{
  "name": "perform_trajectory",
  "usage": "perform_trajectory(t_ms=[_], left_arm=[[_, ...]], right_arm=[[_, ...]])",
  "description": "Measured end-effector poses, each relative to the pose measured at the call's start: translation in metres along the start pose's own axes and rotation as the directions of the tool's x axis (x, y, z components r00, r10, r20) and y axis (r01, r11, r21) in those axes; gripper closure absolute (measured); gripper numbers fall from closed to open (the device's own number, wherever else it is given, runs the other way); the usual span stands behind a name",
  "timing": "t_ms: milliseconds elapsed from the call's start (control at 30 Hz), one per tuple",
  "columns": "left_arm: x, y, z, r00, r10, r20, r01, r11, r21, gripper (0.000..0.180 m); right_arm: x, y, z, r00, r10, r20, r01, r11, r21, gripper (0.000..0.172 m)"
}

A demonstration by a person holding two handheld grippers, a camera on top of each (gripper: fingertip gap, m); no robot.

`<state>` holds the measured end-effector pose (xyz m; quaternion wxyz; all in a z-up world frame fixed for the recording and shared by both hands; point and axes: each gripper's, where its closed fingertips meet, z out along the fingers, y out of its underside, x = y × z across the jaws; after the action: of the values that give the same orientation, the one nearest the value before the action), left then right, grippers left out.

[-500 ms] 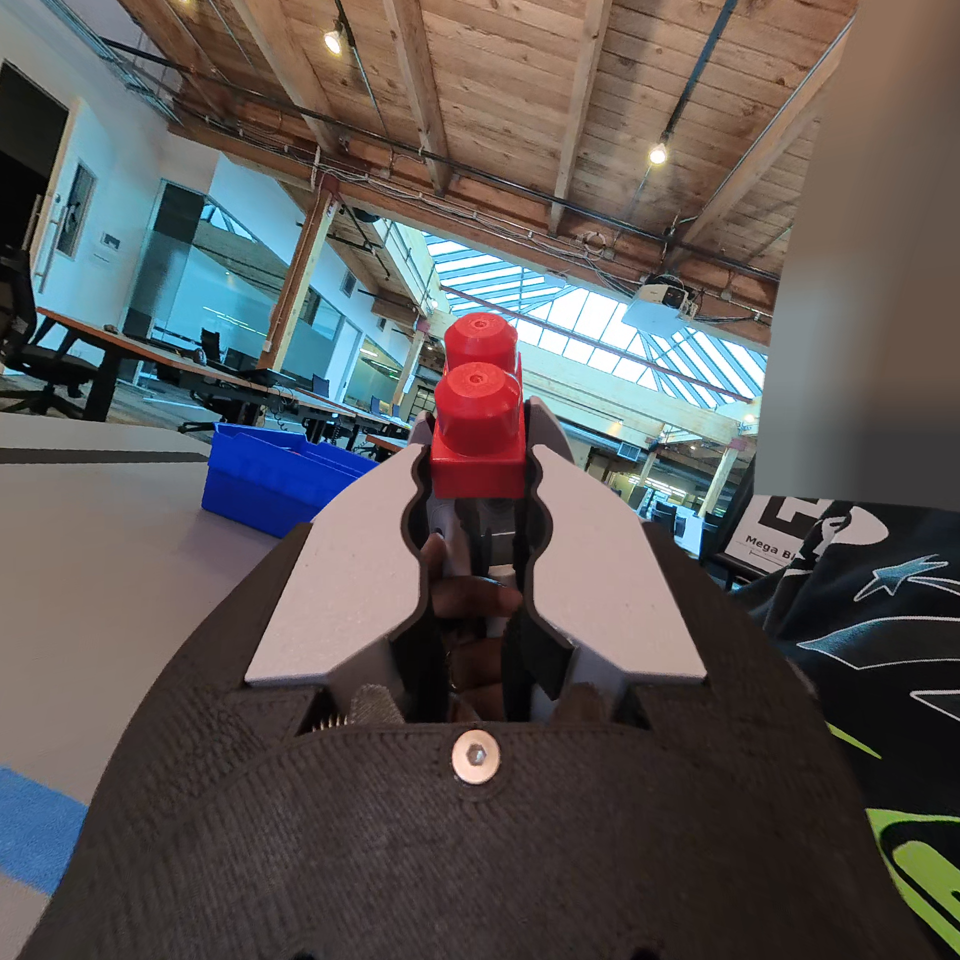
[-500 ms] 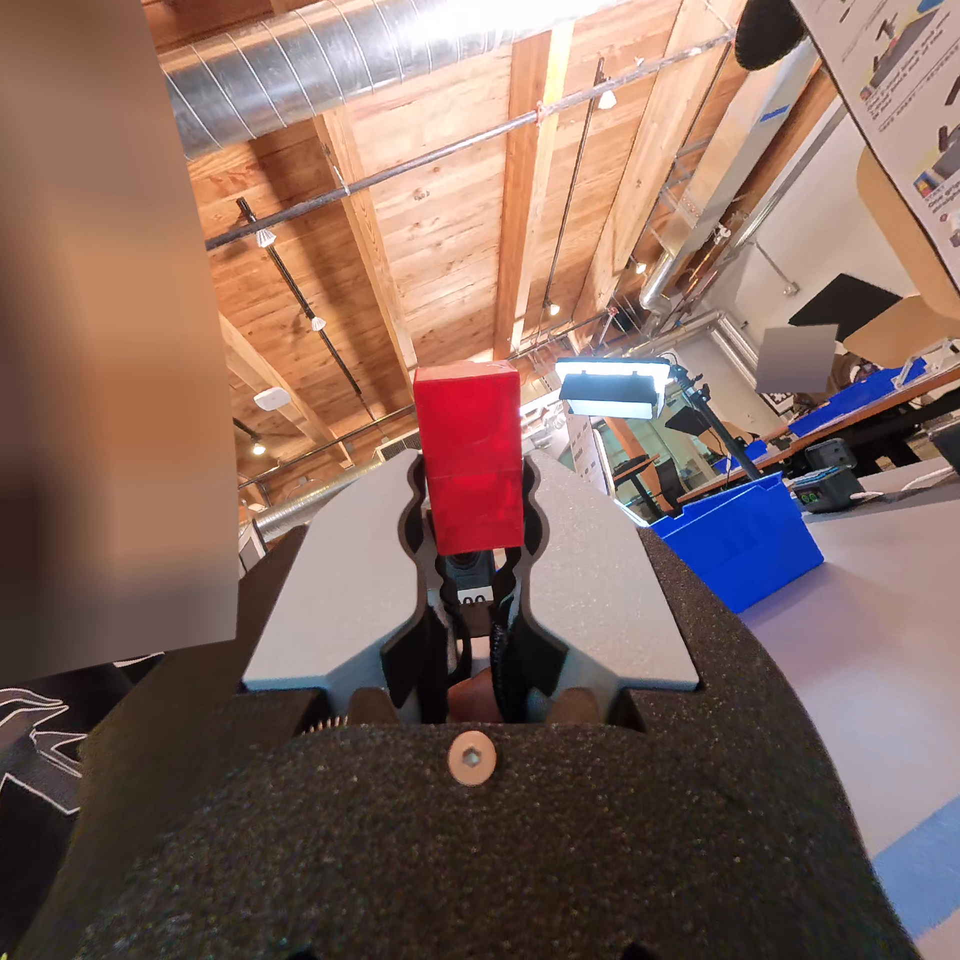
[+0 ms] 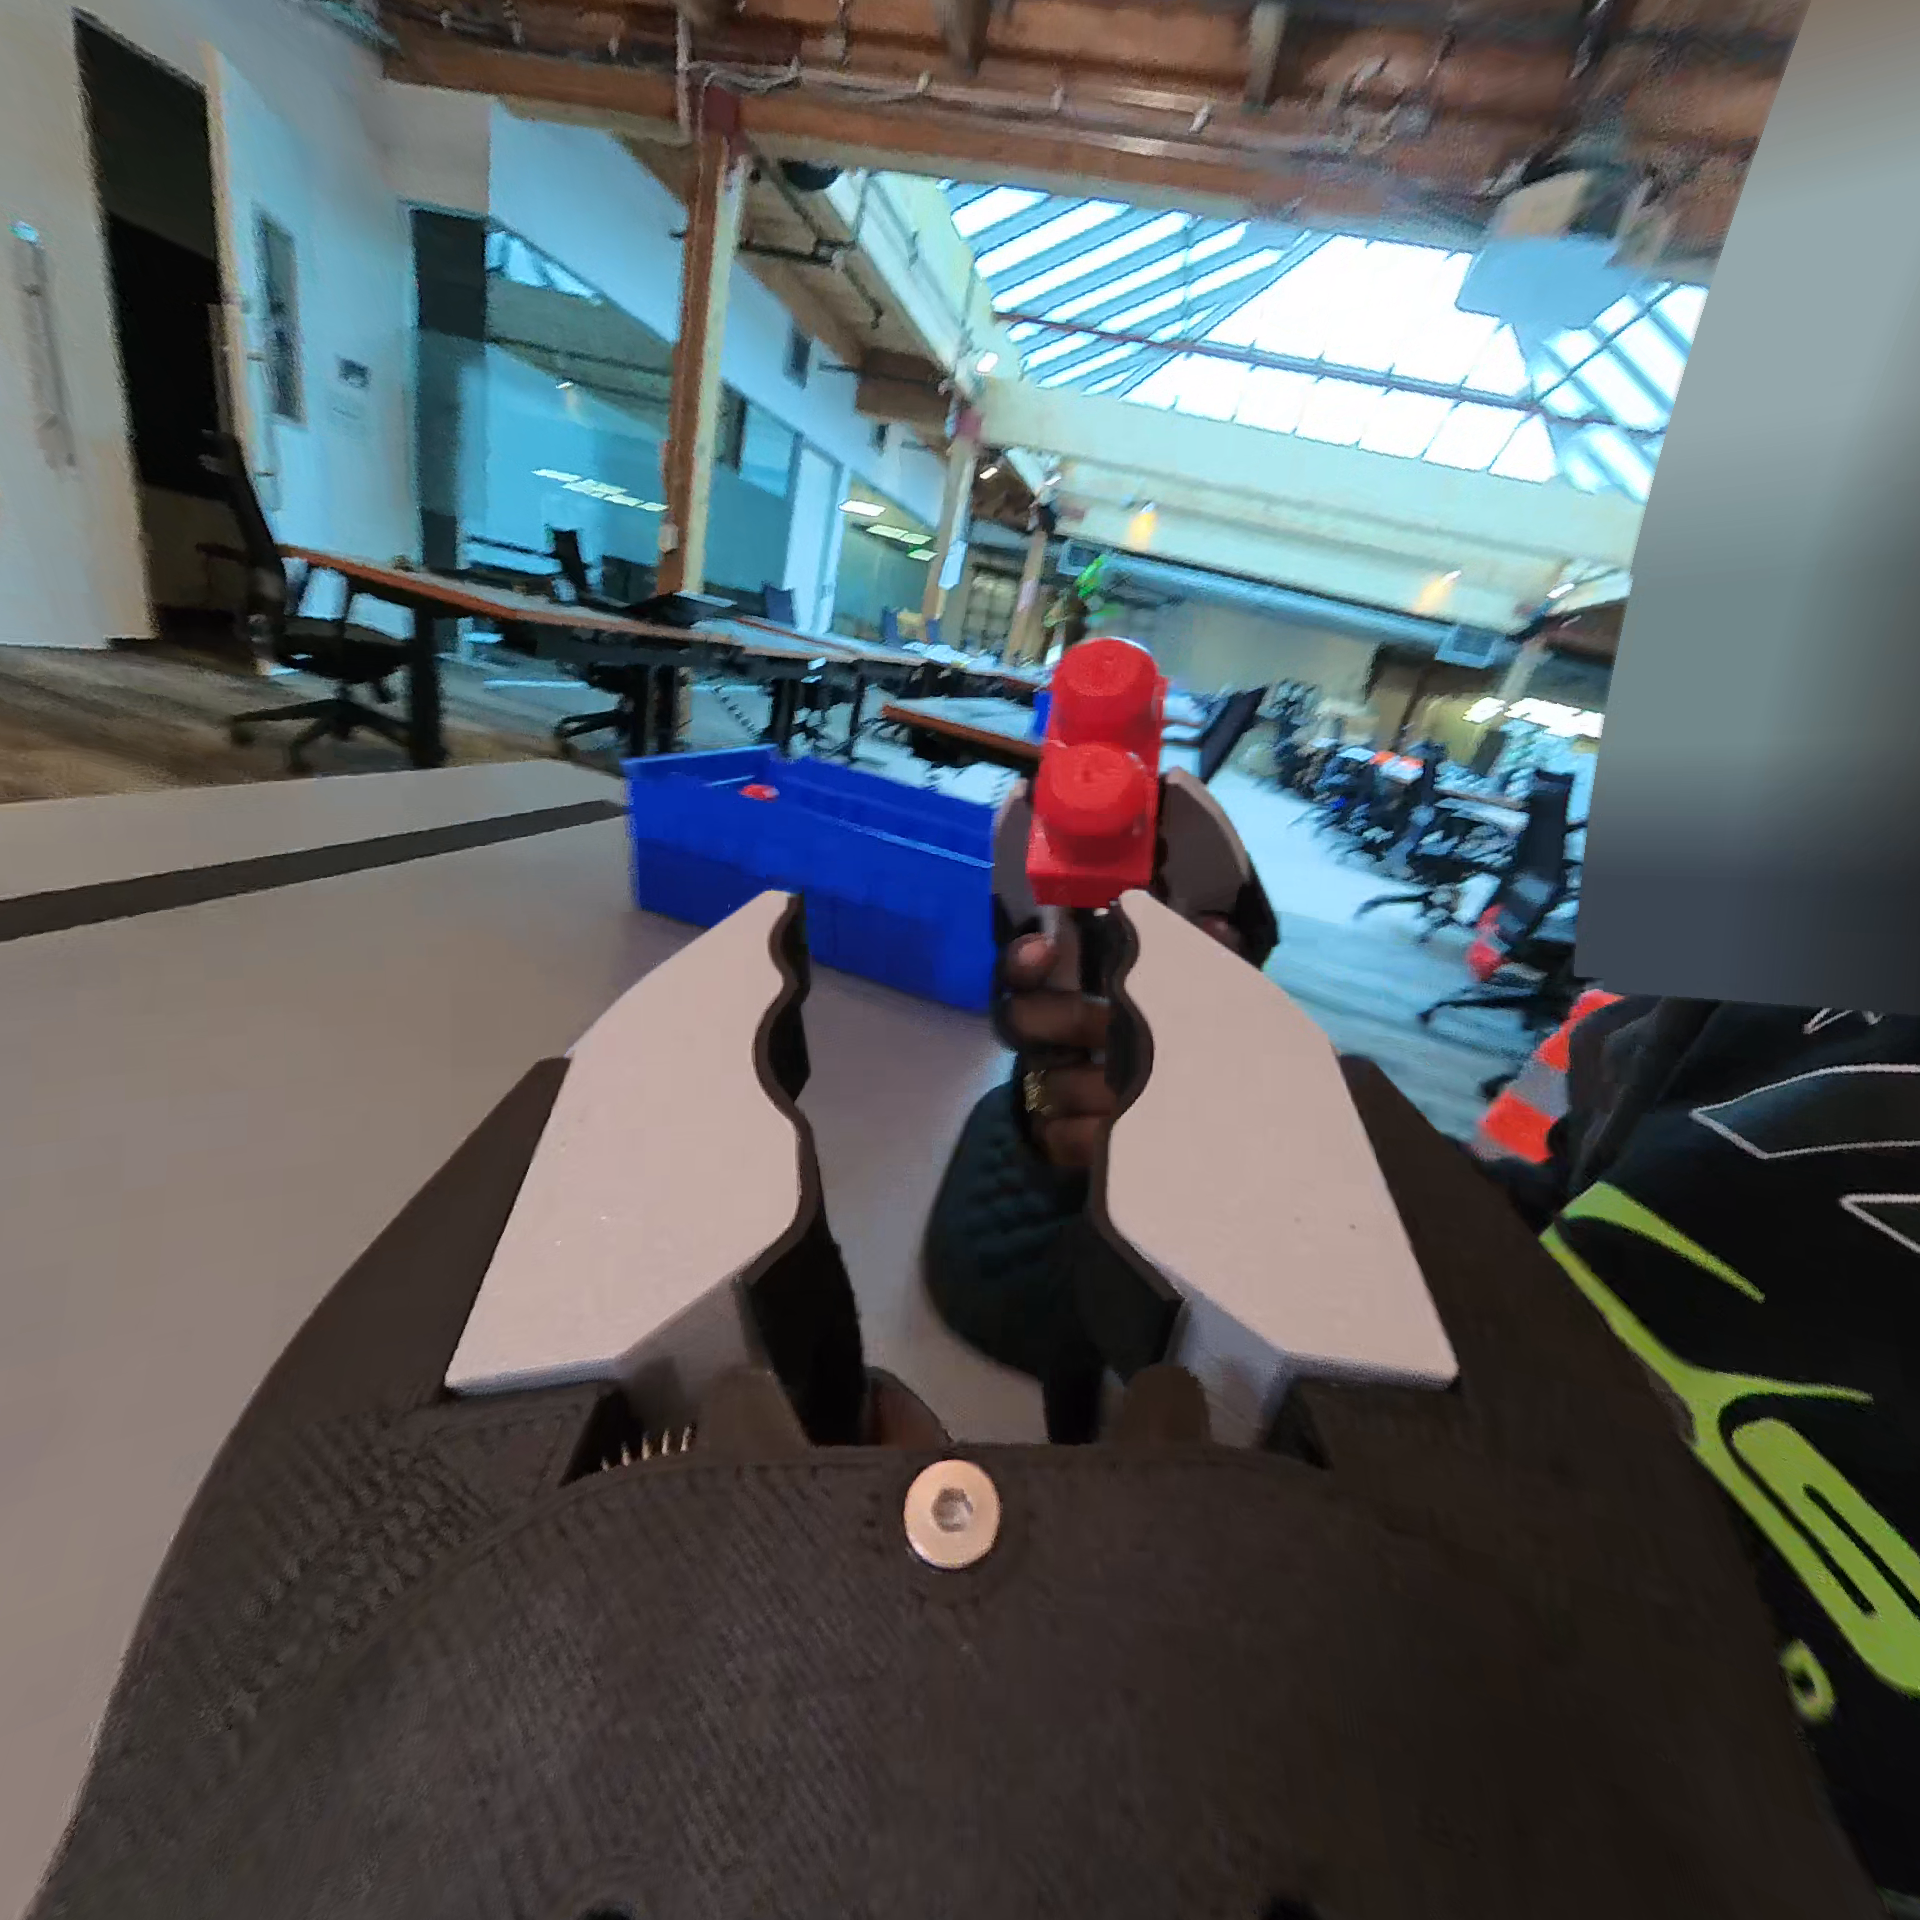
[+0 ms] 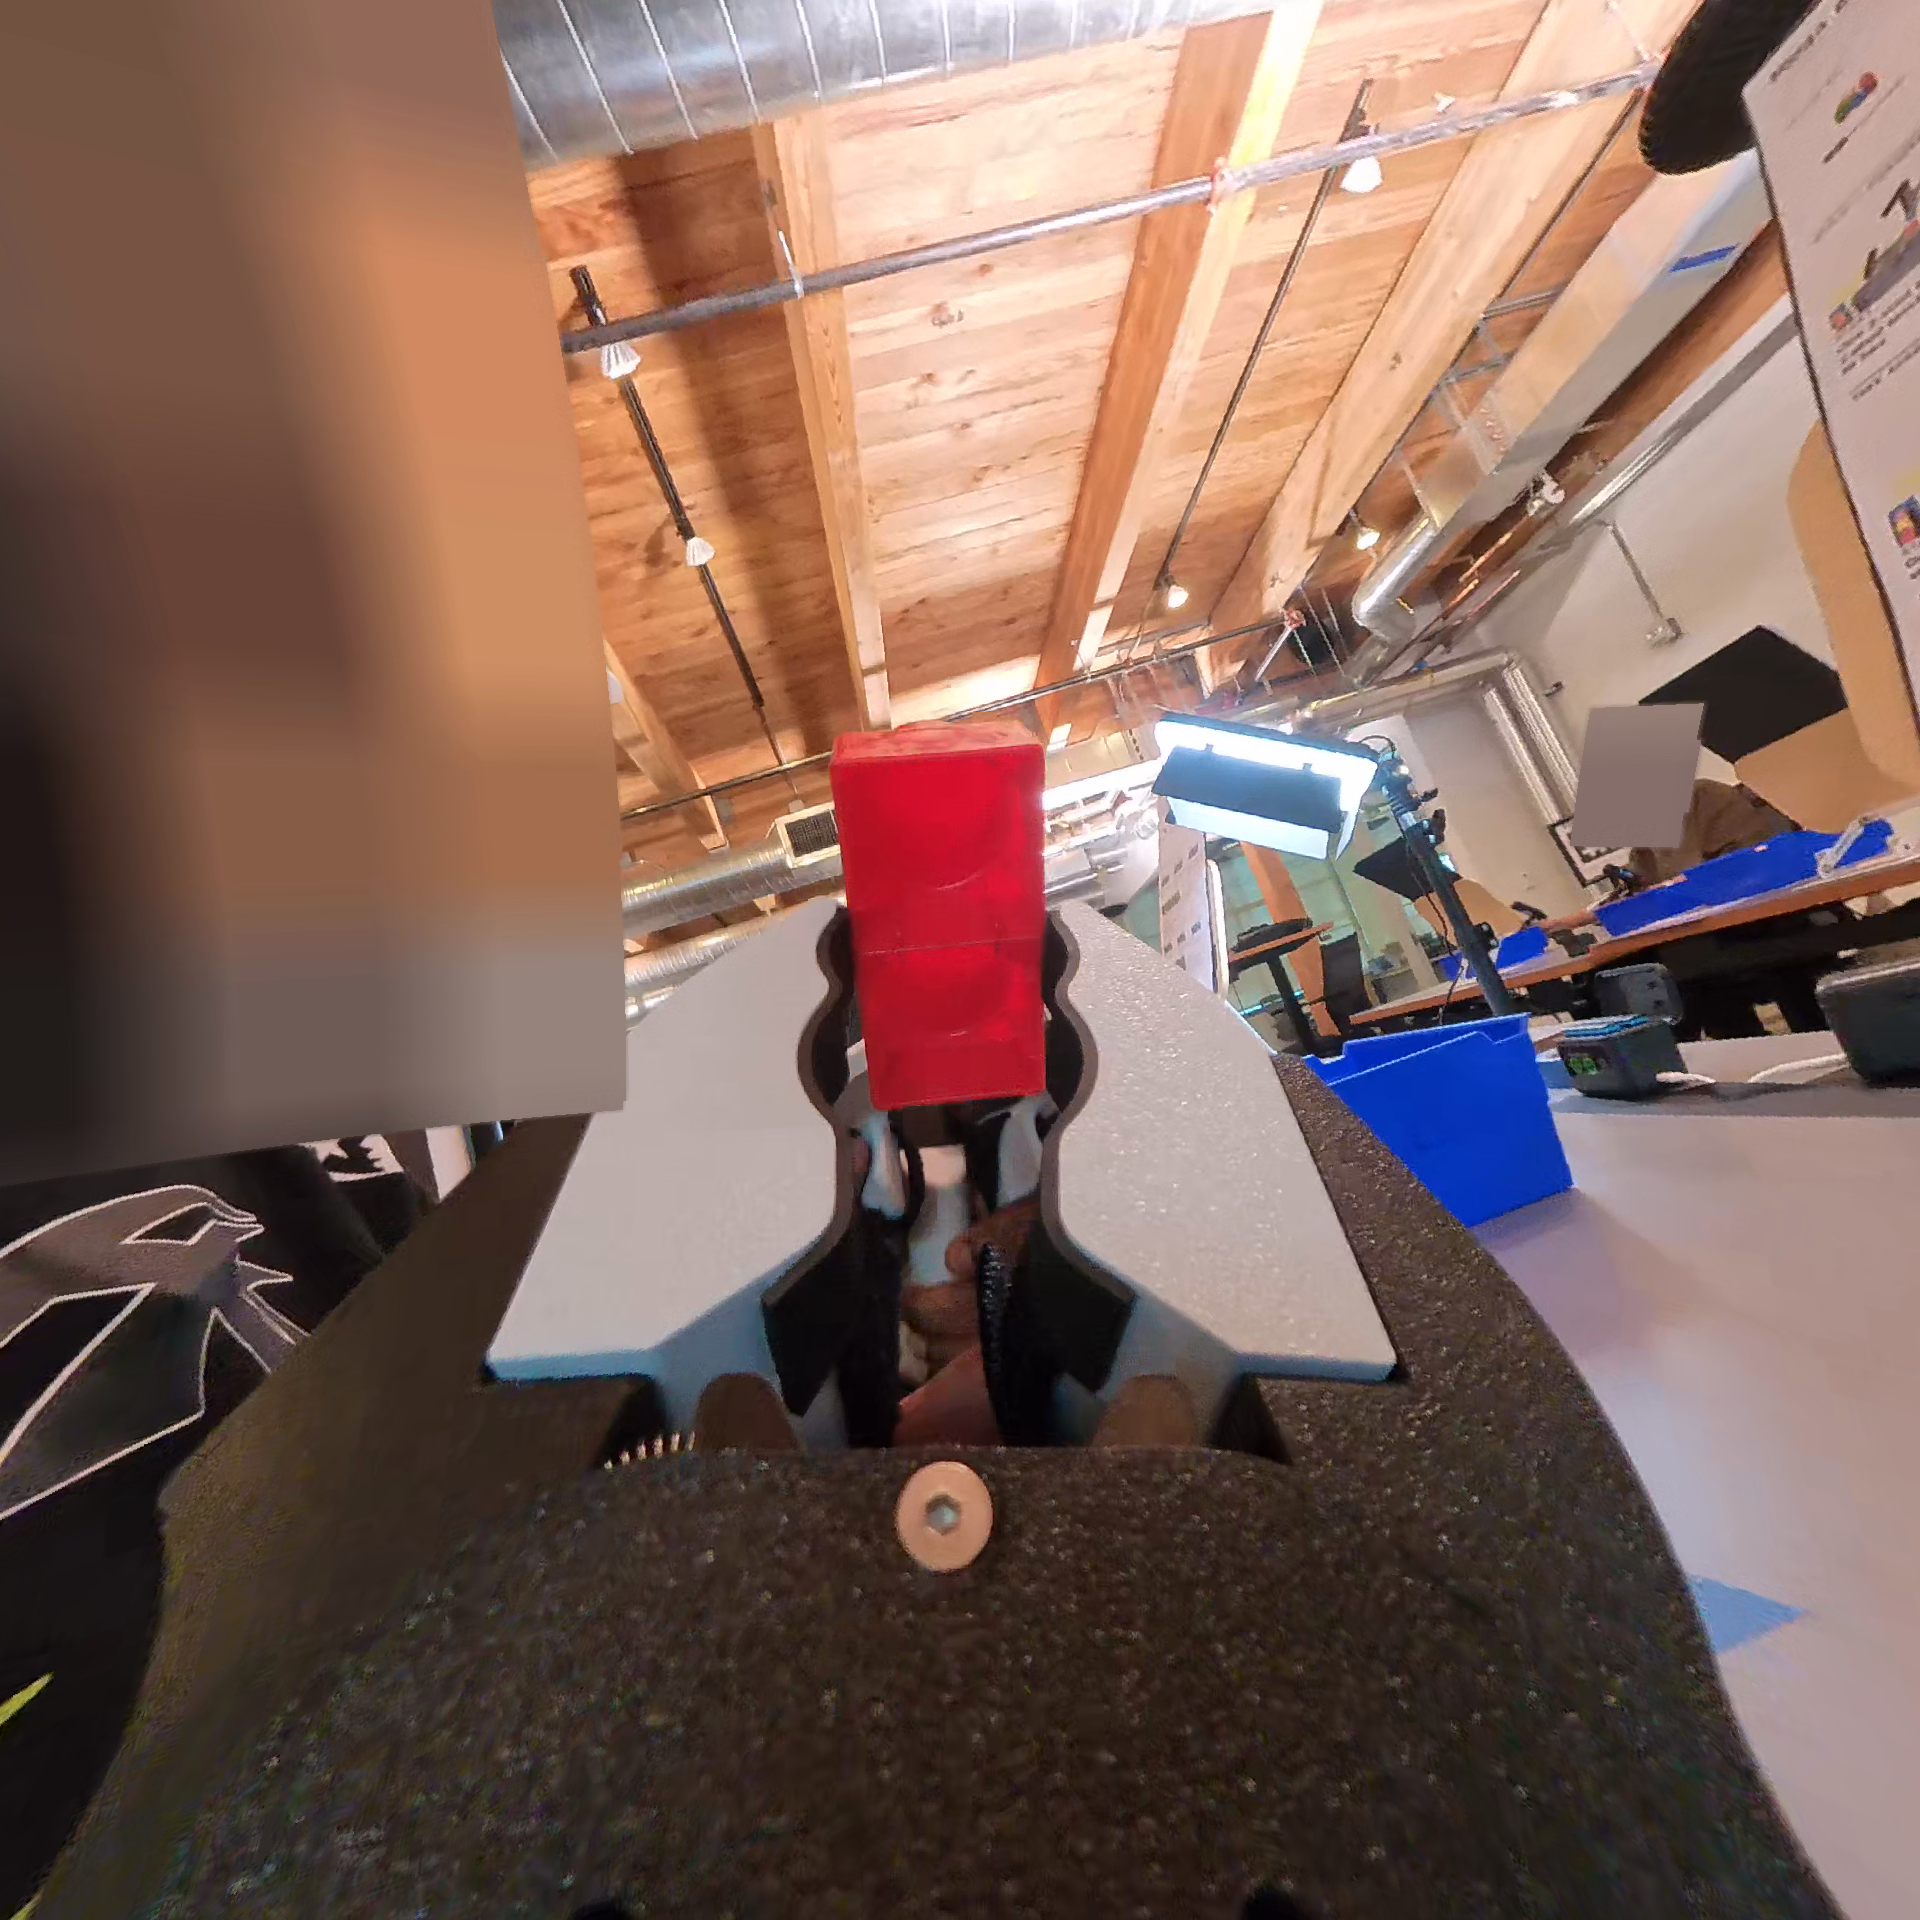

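- The right gripper [image 4: 948,997] is closed on a red plastic stud-topped toy brick stack [image 4: 940,914], both pads pressed against its lower brick's sides (the upper brick stands clear above the fingertips), so the stack is carried raised above the grey desk [image 3: 260,1039].
- The left gripper [image 3: 961,920] is spread wide and holds nothing; the stack [image 3: 1093,800] is seen just beyond its right fingertip [image 3: 1153,920].
- A blue plastic bin [image 3: 831,883] sits on the desk behind, with a small red piece inside.

Red stud blocks, two stacked, held aloft

I see the red block stack [image 4: 940,914] upright and raised off the surface, clamped at its lower block by my right gripper [image 4: 943,997]; two round studs face my left gripper [image 3: 956,920], whose fingers stand apart, bare.
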<state>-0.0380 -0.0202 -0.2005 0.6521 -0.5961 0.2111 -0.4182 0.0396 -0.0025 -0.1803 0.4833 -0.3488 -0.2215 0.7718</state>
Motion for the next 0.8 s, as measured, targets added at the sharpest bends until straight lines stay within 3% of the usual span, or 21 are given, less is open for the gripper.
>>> perform_trajectory(t_ms=[67,133,200,267,333,367,433,533,700,800], left_arm=[[-0.021,-0.016,-0.028,0.99,0.065,0.128,-0.06,0.997,-0.046,0.124],[-0.054,-0.045,-0.069,0.932,0.132,0.337,-0.117,0.991,-0.066,0.124],[-0.094,-0.072,-0.123,0.795,0.198,0.573,-0.153,0.98,-0.125,0.124],[-0.139,-0.089,-0.181,0.604,0.262,0.753,-0.14,0.965,-0.223,0.124],[-0.183,-0.089,-0.235,0.436,0.312,0.844,-0.026,0.942,-0.335,0.121],[-0.203,-0.08,-0.257,0.384,0.321,0.866,0.074,0.924,-0.375,0.119],[-0.235,-0.058,-0.283,0.353,0.286,0.891,0.262,0.884,-0.387,0.114],[-0.269,-0.026,-0.301,0.329,0.261,0.908,0.426,0.817,-0.389,0.113],[-0.3,0.017,-0.33,0.269,0.353,0.896,0.607,0.661,-0.442,0.118],[-0.308,0.02,-0.333,0.277,0.379,0.883,0.625,0.627,-0.465,0.123]], right_arm=[[0.005,-0.002,-0.006,1.0,0.026,-0.009,-0.026,0.999,0.021,0.137],[0.007,-0.002,-0.008,0.999,0.038,-0.014,-0.038,0.999,0.025,0.137],[0.006,-0.001,-0.007,0.999,0.032,-0.009,-0.031,0.999,0.019,0.137],[0.006,0.0,-0.006,1.0,0.029,-0.004,-0.029,0.999,0.013,0.137],[0.006,0.001,-0.007,0.999,0.035,-0.003,-0.035,0.999,0.012,0.137],[0.006,0.001,-0.007,0.999,0.038,-0.002,-0.038,0.999,0.014,0.137],[0.006,0.001,-0.007,0.999,0.033,-0.002,-0.033,0.999,0.012,0.137],[0.006,0.0,-0.007,1.0,0.024,-0.003,-0.024,1.0,0.013,0.137],[0.007,0.0,-0.008,1.0,0.028,-0.007,-0.028,1.0,0.014,0.137],[0.008,-0.001,-0.008,1.0,0.027,-0.011,-0.027,0.999,0.019,0.137]])
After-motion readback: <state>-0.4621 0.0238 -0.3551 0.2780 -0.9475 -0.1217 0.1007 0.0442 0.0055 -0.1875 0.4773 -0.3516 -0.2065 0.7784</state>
